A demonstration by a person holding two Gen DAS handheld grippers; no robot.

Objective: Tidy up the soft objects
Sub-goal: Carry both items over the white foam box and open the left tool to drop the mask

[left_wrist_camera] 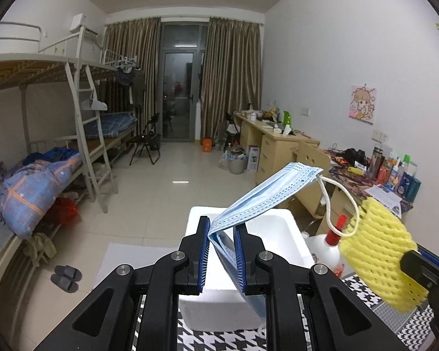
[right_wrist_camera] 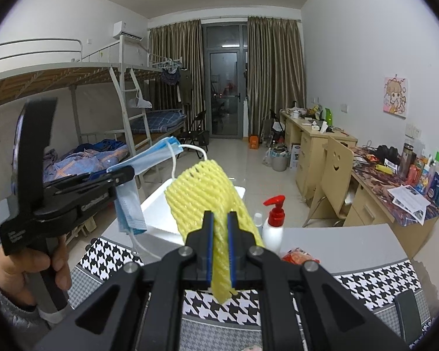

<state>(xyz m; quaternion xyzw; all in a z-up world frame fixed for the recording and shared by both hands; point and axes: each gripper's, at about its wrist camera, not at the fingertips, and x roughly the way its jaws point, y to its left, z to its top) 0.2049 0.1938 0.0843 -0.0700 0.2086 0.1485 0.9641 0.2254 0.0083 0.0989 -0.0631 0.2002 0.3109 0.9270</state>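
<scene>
My left gripper is shut on a folded light-blue face mask, which sticks up and to the right, its white ear loop dangling. Right under it stands an open white foam box. In the right wrist view the same mask hangs from the left gripper, held by a person's hand. My right gripper is shut on a yellow foam fruit net, raised over the foam box. The left wrist view shows the net at the right.
A white pump bottle with a red top stands beside the box on a houndstooth tablecloth. A red packet lies near it. Desks with clutter line the right wall, bunk beds the left.
</scene>
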